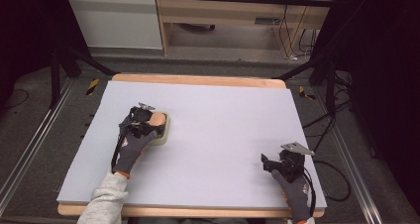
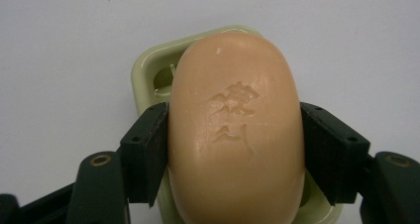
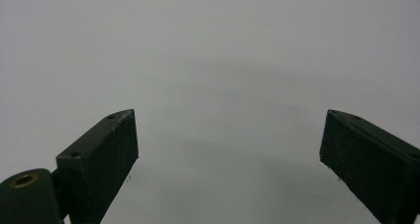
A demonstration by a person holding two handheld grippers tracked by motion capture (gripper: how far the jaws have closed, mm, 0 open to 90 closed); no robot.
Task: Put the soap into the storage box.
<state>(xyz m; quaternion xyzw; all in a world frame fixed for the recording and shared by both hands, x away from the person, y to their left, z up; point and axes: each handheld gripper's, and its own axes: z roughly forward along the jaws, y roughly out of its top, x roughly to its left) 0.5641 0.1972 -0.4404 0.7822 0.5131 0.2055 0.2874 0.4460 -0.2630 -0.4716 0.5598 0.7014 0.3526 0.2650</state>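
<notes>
Soap [image 2: 236,130] up close, pinched btwn L gripper [image 2: 236,152] jaws, sitting in green dish [image 2: 148,68] at table's [image 1: 223,135] left-centre. Prob. grasp step; next needs straight lift w/o dragging dish. R gripper [image 3: 228,159] spread wide, holding nothing, near right.

A wooden-edged counter [image 1: 198,79] is covered by a pale grey mat [image 1: 218,135], on which a light green soap dish [image 1: 165,132] sits at the left side, carrying a peach-coloured soap bar [image 2: 235,130].
</notes>
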